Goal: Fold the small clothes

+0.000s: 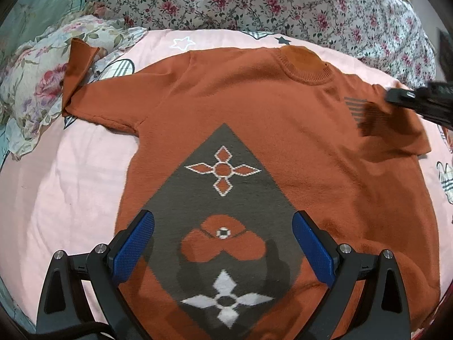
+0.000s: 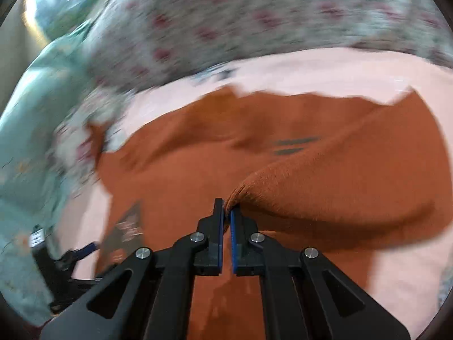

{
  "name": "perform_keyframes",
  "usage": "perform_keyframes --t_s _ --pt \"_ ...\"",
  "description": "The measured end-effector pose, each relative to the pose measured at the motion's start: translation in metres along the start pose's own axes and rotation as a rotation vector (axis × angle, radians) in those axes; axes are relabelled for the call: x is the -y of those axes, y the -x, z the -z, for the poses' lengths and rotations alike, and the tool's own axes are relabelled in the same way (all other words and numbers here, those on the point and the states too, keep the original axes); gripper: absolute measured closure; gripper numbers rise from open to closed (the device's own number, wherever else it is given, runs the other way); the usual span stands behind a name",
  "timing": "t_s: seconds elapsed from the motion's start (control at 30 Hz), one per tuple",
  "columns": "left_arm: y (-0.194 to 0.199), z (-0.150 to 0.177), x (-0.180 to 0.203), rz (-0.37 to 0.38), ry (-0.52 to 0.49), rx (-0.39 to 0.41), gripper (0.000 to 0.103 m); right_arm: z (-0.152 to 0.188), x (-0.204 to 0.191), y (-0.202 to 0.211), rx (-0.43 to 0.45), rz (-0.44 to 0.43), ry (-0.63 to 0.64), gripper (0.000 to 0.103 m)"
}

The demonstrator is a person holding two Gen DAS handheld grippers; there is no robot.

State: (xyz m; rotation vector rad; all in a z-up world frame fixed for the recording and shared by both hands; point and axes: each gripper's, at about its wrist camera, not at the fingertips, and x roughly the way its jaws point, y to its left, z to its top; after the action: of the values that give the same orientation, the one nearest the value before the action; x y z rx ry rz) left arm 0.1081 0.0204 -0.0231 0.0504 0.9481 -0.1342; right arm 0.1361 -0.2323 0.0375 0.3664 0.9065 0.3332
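An orange knit sweater (image 1: 254, 107) with a grey diamond panel and flower motifs lies spread face up on a pink sheet (image 1: 70, 187). My left gripper (image 1: 223, 223) is open, hovering over the sweater's lower middle, empty. My right gripper (image 2: 227, 208) is shut on a fold of the sweater's right sleeve (image 2: 325, 187) and lifts it over the body; it also shows in the left wrist view (image 1: 407, 96) at the far right. The left sleeve (image 1: 79, 68) is bent up against a pillow. The right wrist view is motion-blurred.
A floral pillow (image 1: 36, 85) lies at the left. A floral quilt (image 1: 254, 2) is bunched along the back. A teal cloth (image 2: 28, 141) lies at the left. The left gripper shows blurred in the right wrist view (image 2: 70, 257).
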Motion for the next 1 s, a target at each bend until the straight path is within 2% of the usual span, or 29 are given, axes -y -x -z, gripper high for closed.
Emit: perform_keyframes --t_s 0.1,0.23,0.4,0.47,0.53,0.67,0.73,0.77,1.0 --pt "0.002 0.000 -0.013 0.006 0.021 0.000 0.005 -0.007 -0.037 -0.037 -0.066 -0.062 0.057 0.098" --pt "0.002 -0.003 -0.029 0.016 0.043 -0.004 0.005 -0.014 -0.071 -0.086 -0.144 -0.156 0.069 0.098" --pt "-0.007 -0.011 -0.042 0.032 0.057 -0.013 0.005 -0.017 -0.104 -0.132 -0.194 -0.257 0.092 0.098" --pt "-0.016 -0.018 -0.044 0.048 0.058 -0.019 0.005 -0.018 -0.113 -0.144 -0.195 -0.275 0.094 0.096" --pt "-0.028 -0.025 -0.044 0.056 0.060 -0.031 0.005 -0.018 -0.112 -0.149 -0.198 -0.242 0.082 0.093" --pt "-0.052 -0.044 -0.050 0.103 0.087 -0.051 0.005 -0.018 -0.097 -0.139 -0.175 -0.237 0.032 0.091" --pt "-0.065 -0.056 -0.050 0.128 0.087 -0.052 0.005 -0.015 -0.086 -0.122 -0.146 -0.221 0.022 0.078" --pt "-0.072 -0.063 -0.048 0.141 0.083 -0.057 0.005 -0.013 -0.080 -0.111 -0.126 -0.210 0.016 0.076" --pt "-0.112 -0.101 -0.032 0.205 0.048 -0.053 0.007 0.011 -0.045 -0.050 -0.019 -0.164 -0.057 0.074"
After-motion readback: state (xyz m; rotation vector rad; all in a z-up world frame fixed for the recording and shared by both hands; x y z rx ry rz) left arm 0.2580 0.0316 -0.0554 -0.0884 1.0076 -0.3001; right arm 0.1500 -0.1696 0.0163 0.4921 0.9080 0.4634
